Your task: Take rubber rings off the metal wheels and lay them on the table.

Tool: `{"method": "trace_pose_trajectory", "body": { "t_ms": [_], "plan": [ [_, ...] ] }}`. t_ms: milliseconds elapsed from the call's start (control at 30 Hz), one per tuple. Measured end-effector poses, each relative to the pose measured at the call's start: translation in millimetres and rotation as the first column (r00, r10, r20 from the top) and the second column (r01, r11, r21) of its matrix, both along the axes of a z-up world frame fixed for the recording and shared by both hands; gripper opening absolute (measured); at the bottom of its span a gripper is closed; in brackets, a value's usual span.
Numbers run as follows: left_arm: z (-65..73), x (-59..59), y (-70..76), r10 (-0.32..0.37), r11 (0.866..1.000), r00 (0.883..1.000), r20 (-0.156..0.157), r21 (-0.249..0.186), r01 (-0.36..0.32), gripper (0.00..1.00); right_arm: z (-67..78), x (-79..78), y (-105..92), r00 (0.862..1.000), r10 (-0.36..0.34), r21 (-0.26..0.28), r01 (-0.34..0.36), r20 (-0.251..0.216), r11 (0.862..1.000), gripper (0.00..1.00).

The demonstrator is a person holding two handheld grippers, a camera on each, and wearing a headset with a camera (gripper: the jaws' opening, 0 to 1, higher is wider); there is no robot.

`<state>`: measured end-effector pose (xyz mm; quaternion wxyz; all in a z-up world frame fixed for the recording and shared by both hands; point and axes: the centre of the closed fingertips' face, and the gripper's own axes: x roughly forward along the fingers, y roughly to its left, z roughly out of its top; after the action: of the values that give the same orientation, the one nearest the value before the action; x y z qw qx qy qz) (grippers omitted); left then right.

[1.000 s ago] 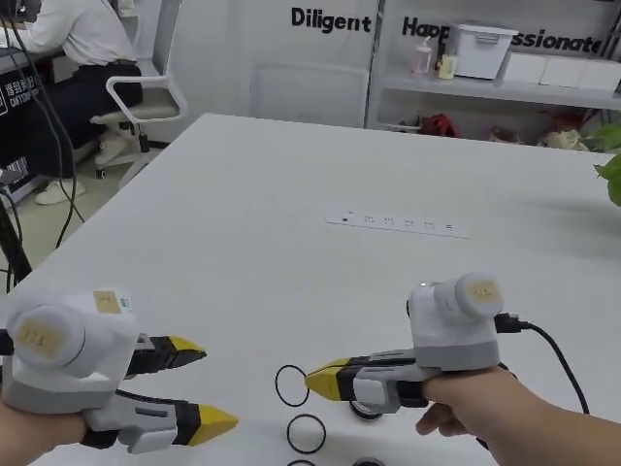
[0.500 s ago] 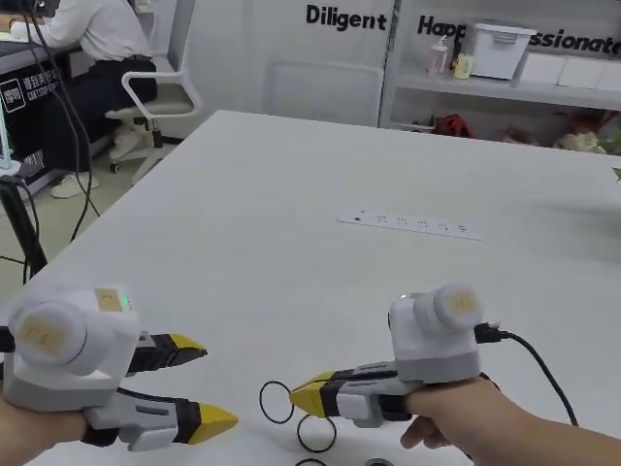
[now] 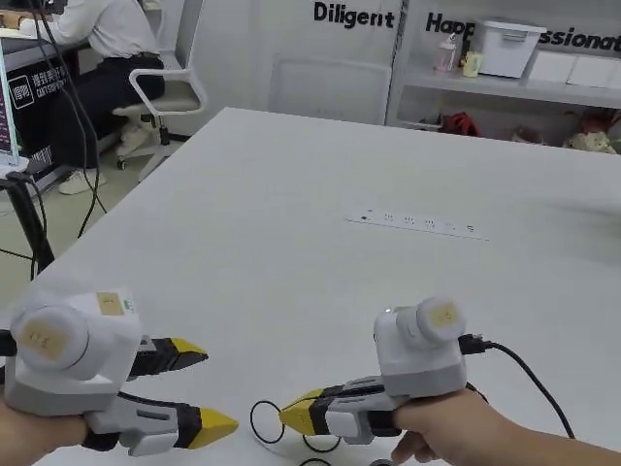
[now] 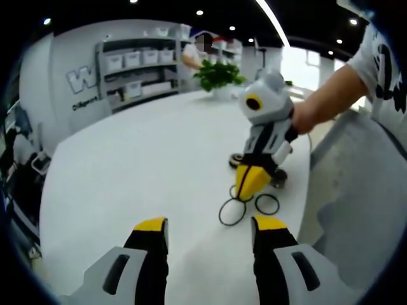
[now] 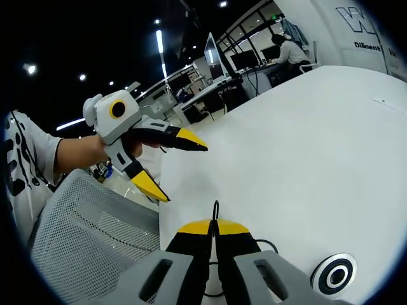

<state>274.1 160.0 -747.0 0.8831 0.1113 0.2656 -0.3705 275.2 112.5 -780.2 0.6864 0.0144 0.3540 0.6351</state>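
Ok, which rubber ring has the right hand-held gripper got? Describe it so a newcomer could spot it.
On the white table, look at its near edge, where the right hand-held gripper points left. The thin black rubber ring is pinched in that gripper's shut yellow tips, sticking out beyond them. A second ring lies loose and flat on the table beside it, gripped by nothing.

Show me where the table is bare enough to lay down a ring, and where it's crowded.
Bare: the broad table stretch between the left tool and the power strip. Crowded: the near edge by the right tool, shut on a rubber ring, with a loose ring and a metal wheel.
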Motion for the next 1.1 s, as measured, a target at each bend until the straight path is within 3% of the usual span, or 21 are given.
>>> {"method": "trace_pose_trajectory", "body": {
  "t_ms": [533,867,1100],
  "plan": [
    [-5.9,0.8,-1.7,-0.004,1.000,1.000,-0.012,0.003,0.004,0.53,-13.5,7.5,-5.8,0.999,-0.031,-0.055,0.032,0.014,0.998,0.00],
    [-7.2,1.8,0.2,-0.002,1.000,1.000,-0.014,0.004,0.002,0.54,-18.8,9.7,-8.9,0.998,-0.022,-0.087,0.027,0.060,0.996,0.02],
    [-6.5,4.6,0.5,-0.005,1.000,1.000,-0.013,0.006,0.006,0.54,-16.7,15.2,-10.4,0.997,-0.035,-0.081,0.041,0.074,0.996,0.06]
  ]
}}
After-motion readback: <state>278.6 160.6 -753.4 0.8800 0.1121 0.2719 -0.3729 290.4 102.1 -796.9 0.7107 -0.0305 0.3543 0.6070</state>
